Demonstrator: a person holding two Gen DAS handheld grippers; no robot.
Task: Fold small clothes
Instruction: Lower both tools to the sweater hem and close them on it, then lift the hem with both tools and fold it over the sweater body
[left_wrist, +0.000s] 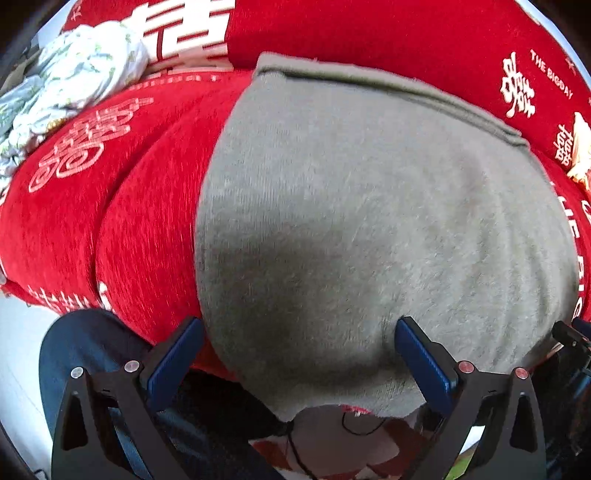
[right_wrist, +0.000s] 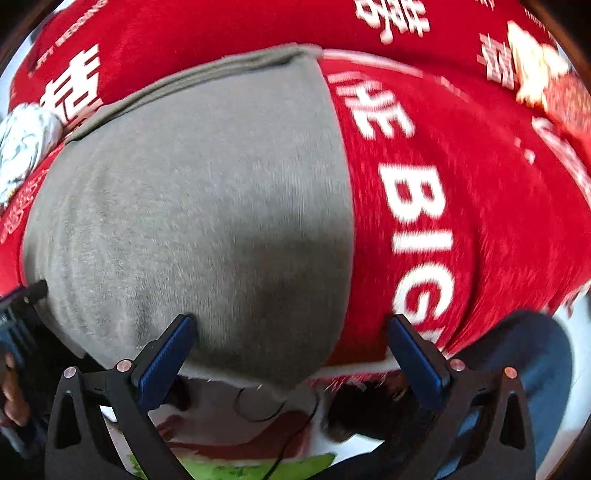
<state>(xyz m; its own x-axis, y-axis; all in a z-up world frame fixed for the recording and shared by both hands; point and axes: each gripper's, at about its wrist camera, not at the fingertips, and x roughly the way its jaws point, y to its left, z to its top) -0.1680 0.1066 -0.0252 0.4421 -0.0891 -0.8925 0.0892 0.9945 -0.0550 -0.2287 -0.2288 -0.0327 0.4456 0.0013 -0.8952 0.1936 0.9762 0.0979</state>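
Observation:
A grey fleece garment (left_wrist: 369, 221) lies flat on the red cloth-covered table (left_wrist: 122, 229); its near edge hangs over the table's front. My left gripper (left_wrist: 299, 328) is open, its blue pads straddling the garment's near left corner. My right gripper (right_wrist: 291, 325) is open over the garment's (right_wrist: 192, 206) near right corner. Neither holds the cloth. The left gripper's tip also shows at the left edge of the right wrist view (right_wrist: 22, 299).
A crumpled white floral garment (left_wrist: 74, 85) lies at the table's far left, also in the right wrist view (right_wrist: 22, 144). The red cloth (right_wrist: 461, 184) carries white lettering. A yellow-white object (right_wrist: 535, 66) sits far right. The person's jeans (left_wrist: 85, 354) are below the table edge.

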